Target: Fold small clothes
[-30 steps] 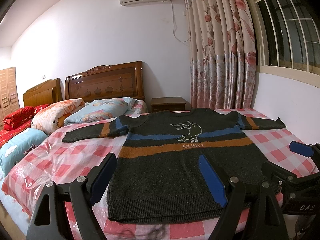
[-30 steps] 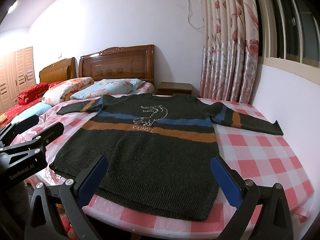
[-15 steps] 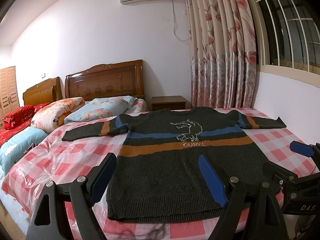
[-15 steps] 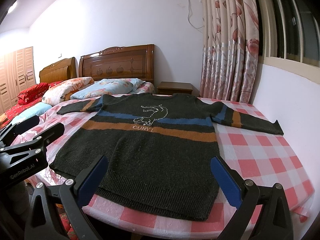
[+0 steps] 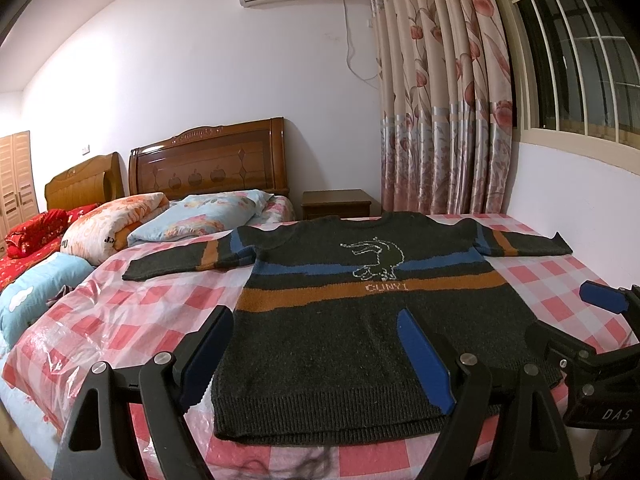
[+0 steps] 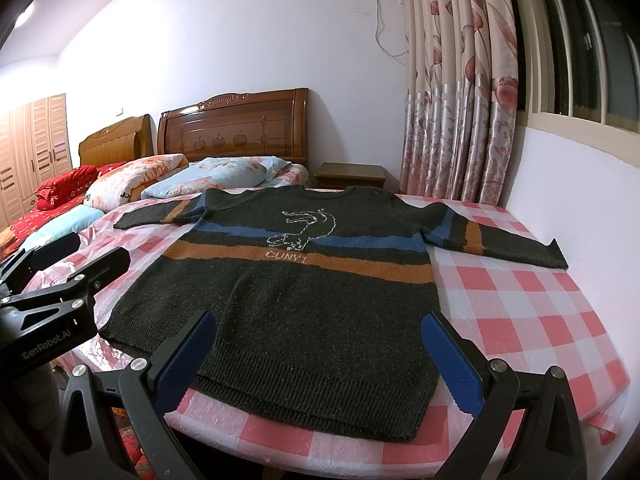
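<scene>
A dark grey child's sweater (image 5: 360,340) with blue and orange stripes and a white animal outline lies flat, face up, on a pink-and-white checked cover (image 5: 132,312). Both sleeves are spread out sideways. It also shows in the right wrist view (image 6: 296,304). My left gripper (image 5: 316,354) is open and empty, hovering just before the sweater's hem. My right gripper (image 6: 320,360) is open and empty, also at the hem, toward its right side. The right gripper appears at the right edge of the left wrist view (image 5: 592,340). The left gripper appears at the left of the right wrist view (image 6: 68,272).
Pillows (image 5: 200,224) and a folded quilt (image 5: 112,228) lie to the far left by wooden headboards (image 5: 208,168). A nightstand (image 5: 336,204) stands at the back. Flowered curtains (image 5: 440,100) and a white wall with a window (image 5: 580,60) close the right side.
The left wrist view has shifted very slightly; the sweater and both grippers stay as they were, both open.
</scene>
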`<state>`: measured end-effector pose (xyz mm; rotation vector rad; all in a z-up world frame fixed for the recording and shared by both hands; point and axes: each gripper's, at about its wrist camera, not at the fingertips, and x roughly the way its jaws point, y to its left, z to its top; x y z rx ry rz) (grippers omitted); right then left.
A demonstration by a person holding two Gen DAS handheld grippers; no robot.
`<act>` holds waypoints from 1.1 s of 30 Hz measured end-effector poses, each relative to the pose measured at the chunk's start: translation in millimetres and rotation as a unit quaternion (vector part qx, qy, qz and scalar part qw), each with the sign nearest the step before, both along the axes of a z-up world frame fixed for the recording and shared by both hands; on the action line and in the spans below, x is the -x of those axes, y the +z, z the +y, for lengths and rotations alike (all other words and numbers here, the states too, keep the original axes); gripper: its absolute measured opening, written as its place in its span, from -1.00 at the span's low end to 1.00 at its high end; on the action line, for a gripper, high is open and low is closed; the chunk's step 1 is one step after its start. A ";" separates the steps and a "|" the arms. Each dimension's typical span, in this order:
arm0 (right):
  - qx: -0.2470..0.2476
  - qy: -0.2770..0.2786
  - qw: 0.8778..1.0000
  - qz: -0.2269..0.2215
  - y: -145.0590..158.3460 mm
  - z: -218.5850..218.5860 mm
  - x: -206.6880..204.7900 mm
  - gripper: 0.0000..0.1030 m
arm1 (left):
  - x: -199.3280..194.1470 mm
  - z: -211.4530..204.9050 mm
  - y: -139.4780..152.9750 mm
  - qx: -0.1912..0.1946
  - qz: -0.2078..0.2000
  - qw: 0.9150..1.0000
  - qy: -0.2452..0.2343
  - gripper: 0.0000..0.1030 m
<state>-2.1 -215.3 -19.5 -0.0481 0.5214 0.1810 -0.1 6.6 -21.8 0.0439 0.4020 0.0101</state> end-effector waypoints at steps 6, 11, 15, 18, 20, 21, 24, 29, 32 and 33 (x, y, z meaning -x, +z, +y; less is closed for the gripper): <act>-0.001 0.006 1.000 0.020 -10.6 2.5 -9.5 1.00 | -18.1 -2.6 -4.0 0.010 0.028 1.000 -0.005 0.67; -0.030 -0.025 0.996 0.085 -29.2 -20.1 -57.0 1.00 | -95.4 0.7 -13.6 0.031 0.093 0.995 -0.004 0.67; -0.058 -0.082 0.989 0.111 -34.6 -59.1 -107.9 1.00 | -179.3 -0.7 -28.0 0.031 0.160 0.987 -0.018 0.67; -0.084 -0.146 0.976 0.136 -39.2 -105.6 -154.2 1.00 | -240.4 3.7 -43.6 0.022 0.202 0.979 -0.007 0.56; -0.105 -0.191 0.964 0.150 -42.4 -141.5 -182.7 1.00 | -270.0 10.8 -54.3 0.021 0.222 0.975 0.006 0.53; -0.109 -0.210 0.959 0.155 -44.2 -157.2 -192.9 1.00 | -281.7 14.9 -60.0 0.022 0.230 0.973 0.013 0.52; -0.119 -0.271 0.939 0.174 -51.6 -207.9 -226.0 1.00 | -306.9 26.2 -77.4 0.028 0.248 0.968 0.023 0.53; -0.149 -0.356 0.901 0.196 -65.2 -276.5 -262.6 1.00 | -315.6 34.5 -78.8 0.045 0.247 0.968 0.007 0.53; -0.138 -0.384 0.891 0.200 -72.5 -297.5 -283.4 1.00 | -315.5 33.4 -79.0 0.040 0.248 0.968 0.006 0.61; -0.129 -0.392 0.889 0.199 -72.7 -301.3 -292.7 1.00 | -317.8 31.4 -79.6 0.036 0.251 0.967 0.003 0.69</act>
